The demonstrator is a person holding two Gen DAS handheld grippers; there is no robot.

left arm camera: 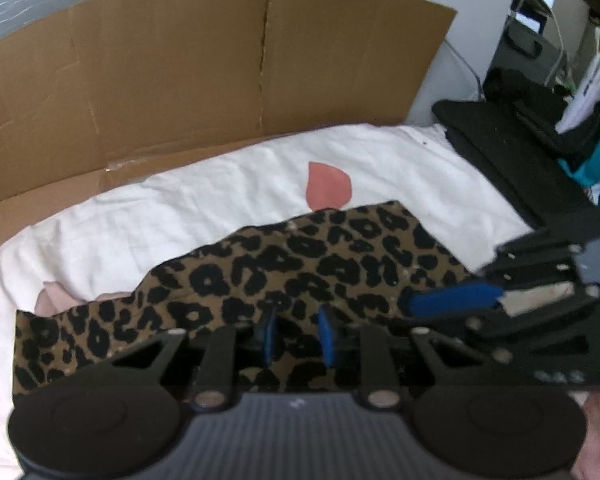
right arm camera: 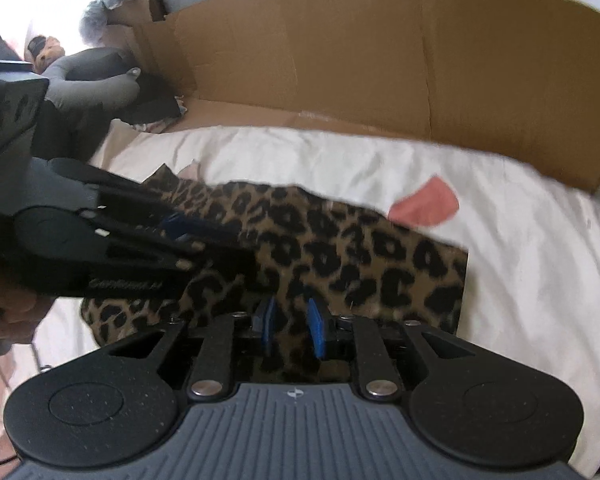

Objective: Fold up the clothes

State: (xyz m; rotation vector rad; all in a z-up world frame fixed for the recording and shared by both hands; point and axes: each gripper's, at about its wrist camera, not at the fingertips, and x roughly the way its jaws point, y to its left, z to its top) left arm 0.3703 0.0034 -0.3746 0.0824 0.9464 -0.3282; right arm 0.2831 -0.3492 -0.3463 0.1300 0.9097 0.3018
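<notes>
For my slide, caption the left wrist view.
Left gripper over a leopard-print cloth on a white sheet, cardboard behind, right gripper alongside.

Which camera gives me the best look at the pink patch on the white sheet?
The left wrist view: the pink patch shows nearly whole and sharp, just beyond the leopard-print garment. In the right wrist view it is blurred, with its lower edge cut off by the garment.

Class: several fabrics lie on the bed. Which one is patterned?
The leopard-print cloth: black spots on tan. The white sheet is plain apart from one pink patch; the black clothes are plain.
</notes>
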